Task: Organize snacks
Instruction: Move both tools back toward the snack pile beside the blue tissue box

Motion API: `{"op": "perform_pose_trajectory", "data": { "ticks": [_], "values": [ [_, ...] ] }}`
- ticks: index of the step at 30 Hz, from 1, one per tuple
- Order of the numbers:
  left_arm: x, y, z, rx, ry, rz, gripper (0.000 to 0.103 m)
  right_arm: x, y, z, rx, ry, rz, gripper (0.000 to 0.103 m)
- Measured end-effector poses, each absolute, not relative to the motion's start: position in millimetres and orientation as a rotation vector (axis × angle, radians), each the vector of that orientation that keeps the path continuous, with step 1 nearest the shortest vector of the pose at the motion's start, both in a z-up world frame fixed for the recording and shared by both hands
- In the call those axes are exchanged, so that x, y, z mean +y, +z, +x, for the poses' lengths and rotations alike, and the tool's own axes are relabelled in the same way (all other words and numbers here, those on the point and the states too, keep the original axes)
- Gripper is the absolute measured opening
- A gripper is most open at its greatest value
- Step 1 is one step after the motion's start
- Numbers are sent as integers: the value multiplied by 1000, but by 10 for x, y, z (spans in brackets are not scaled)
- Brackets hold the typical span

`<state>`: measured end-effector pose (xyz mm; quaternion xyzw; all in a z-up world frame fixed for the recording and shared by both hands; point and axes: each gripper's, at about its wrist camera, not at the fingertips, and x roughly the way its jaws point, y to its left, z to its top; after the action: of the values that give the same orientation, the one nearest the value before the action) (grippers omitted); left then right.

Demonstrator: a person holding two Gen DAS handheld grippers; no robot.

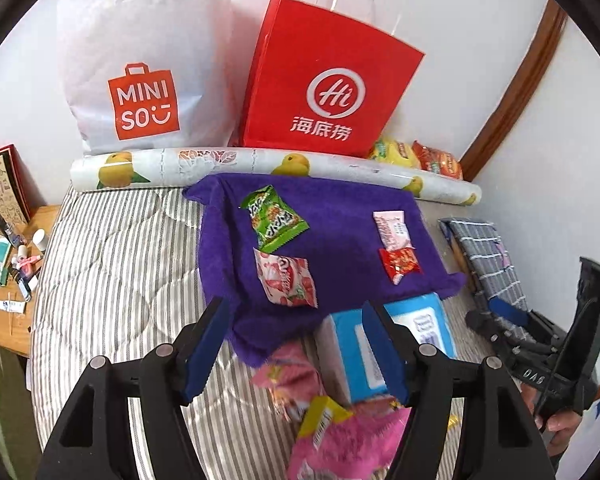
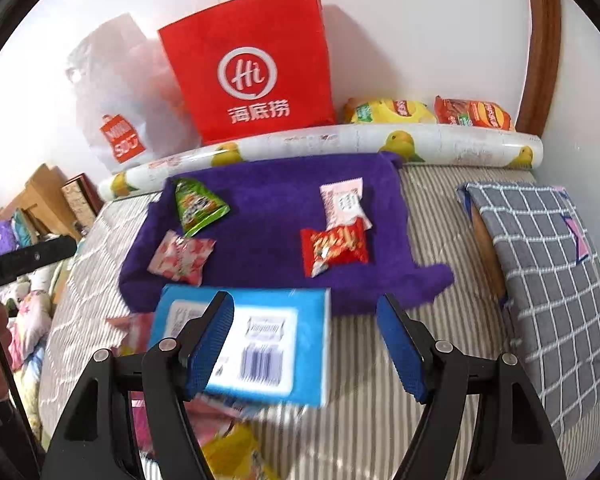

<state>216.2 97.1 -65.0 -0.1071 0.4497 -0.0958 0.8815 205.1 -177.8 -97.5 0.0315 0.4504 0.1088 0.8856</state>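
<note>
A purple towel lies on the striped bed. On it rest a green packet, a strawberry-print packet, a pale pink packet and a red packet. A blue box sits at the towel's near edge, with bright pink packets in front of it. My left gripper hovers open above the pink packets and box, holding nothing. My right gripper is open and empty above the box's right end.
A red paper bag and a white Miniso bag stand against the wall behind a lemon-print roll. Chip packs lie at the back right. A grey checked cushion is right; a cluttered bedside table left.
</note>
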Motion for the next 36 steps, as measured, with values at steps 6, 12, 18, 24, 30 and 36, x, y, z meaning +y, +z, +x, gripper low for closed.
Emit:
{"op": "perform_pose_trajectory", "data": {
  "ticks": [6,12,18,24,30,36],
  "values": [
    [915,-492,1917,908,-203,-216,69,-1780,-964,1695,944,245,55,74],
    [866,-413,1718,891,-217,-223,71,-1790,-995,1400,957,270,73,74],
    [881,-435,1514,890,-216,-225,73,-1703,-1101,1197,980,296,63,74],
    [1032,-429,1323,883,-196,-229,73,-1475,-1266,1039,1009,364,37,77],
    [1212,-459,1215,884,-171,-248,73,-1409,-1452,1089,1048,335,78,78],
    [1287,-561,1154,904,-162,-242,73,-1444,-1605,1175,1073,298,142,78]
  ]
}}
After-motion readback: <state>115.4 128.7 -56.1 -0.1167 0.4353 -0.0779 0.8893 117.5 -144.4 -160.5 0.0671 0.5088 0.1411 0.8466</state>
